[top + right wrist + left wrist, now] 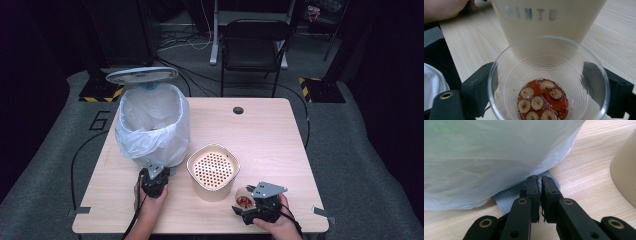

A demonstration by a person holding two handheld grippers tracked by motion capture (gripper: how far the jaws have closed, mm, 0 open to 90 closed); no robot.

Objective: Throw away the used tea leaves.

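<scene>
Bench [270, 135]: right gripper [549, 82] jaws hold cup [548, 75] beside strainer [213, 168]; tilting could spill dregs. Left gripper [540, 195] jaws shut on bin [152, 125] pedal [509, 201]; may slip.

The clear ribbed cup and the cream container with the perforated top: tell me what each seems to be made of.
The clear ribbed cup, clamped in the right gripper, looks like thin glossy plastic: see-through walls, fine moulded rings. The cream container with the perforated top seems matte, opaque plastic, though coated metal cannot be ruled out; its smooth wall carries silvery letters.
</scene>
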